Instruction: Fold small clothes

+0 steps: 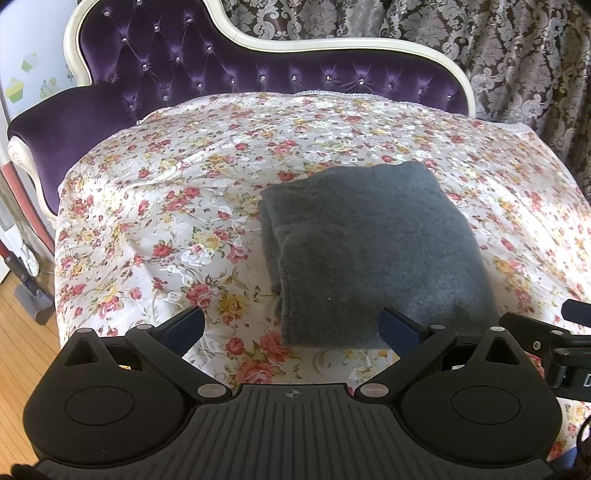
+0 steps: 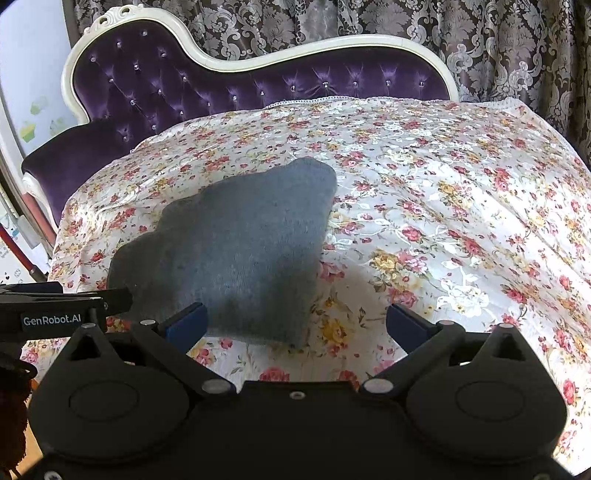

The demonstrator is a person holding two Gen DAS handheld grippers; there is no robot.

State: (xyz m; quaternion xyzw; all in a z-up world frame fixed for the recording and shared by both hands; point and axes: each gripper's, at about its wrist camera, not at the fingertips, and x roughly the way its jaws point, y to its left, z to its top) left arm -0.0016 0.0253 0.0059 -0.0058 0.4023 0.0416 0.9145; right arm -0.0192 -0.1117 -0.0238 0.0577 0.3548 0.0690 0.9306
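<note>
A grey knit garment (image 1: 373, 251) lies folded into a thick rectangle on the floral cloth (image 1: 155, 206), seen in both views. My left gripper (image 1: 291, 326) is open just short of the garment's near edge, holding nothing. In the right wrist view the same grey garment (image 2: 240, 243) sits left of centre. My right gripper (image 2: 297, 323) is open above its near right corner, with nothing between its fingers. The left gripper's body (image 2: 55, 314) shows at that view's left edge, and the right gripper's body (image 1: 561, 347) at the left wrist view's right edge.
The floral cloth covers a seat with a purple tufted backrest (image 1: 207, 70) framed in cream wood. Patterned curtains (image 2: 406, 22) hang behind. Wooden floor (image 1: 22, 350) and a vacuum head (image 1: 33, 299) lie off the left side. Bare cloth spreads right of the garment (image 2: 461, 221).
</note>
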